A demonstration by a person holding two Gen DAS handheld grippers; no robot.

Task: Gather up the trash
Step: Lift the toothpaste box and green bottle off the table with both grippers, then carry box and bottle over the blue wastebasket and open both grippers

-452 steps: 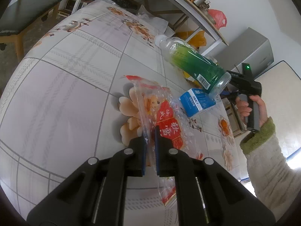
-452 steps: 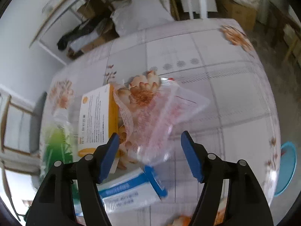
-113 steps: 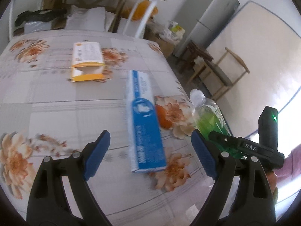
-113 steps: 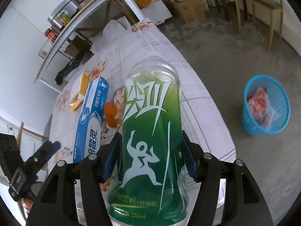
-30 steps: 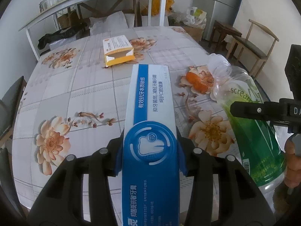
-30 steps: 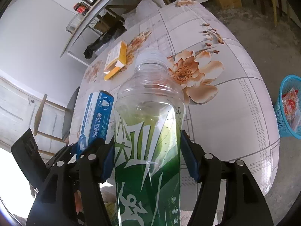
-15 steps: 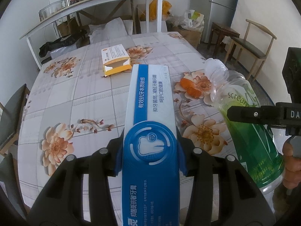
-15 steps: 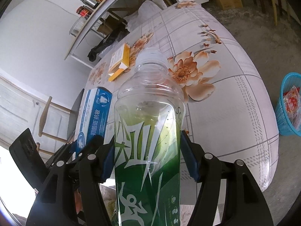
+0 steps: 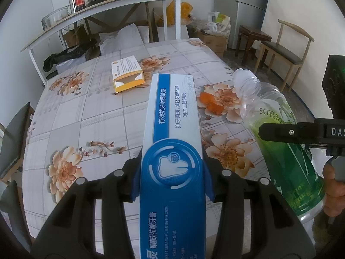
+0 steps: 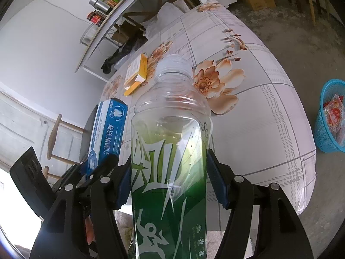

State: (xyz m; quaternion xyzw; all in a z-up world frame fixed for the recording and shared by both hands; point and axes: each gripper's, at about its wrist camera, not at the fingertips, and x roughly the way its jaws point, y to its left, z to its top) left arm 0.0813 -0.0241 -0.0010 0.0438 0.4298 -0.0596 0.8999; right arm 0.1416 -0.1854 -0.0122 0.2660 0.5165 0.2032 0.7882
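Note:
My left gripper [image 9: 172,178] is shut on a long blue and white toothpaste box [image 9: 172,140], held up off the floral table [image 9: 90,116]. My right gripper [image 10: 169,181] is shut on an empty green-labelled plastic bottle [image 10: 170,151], also lifted; the bottle also shows in the left wrist view [image 9: 278,133], to the right of the box, and the box shows in the right wrist view [image 10: 107,133]. An open orange and white carton [image 9: 127,73] lies on the table further back. A blue trash basket [image 10: 331,118] with a red wrapper inside stands on the floor right of the table.
A white shelf unit [image 9: 107,6] with jars and pots stands behind the table. Wooden chairs [image 9: 284,47] and a grey fridge [image 9: 250,4] are at the far right. Another chair [image 9: 13,129] sits at the table's left edge. Boxes and bags lie on the floor behind.
Both grippers have drawn back and up from the table with the box and bottle still held. The table looks farther off and more of the room shows.

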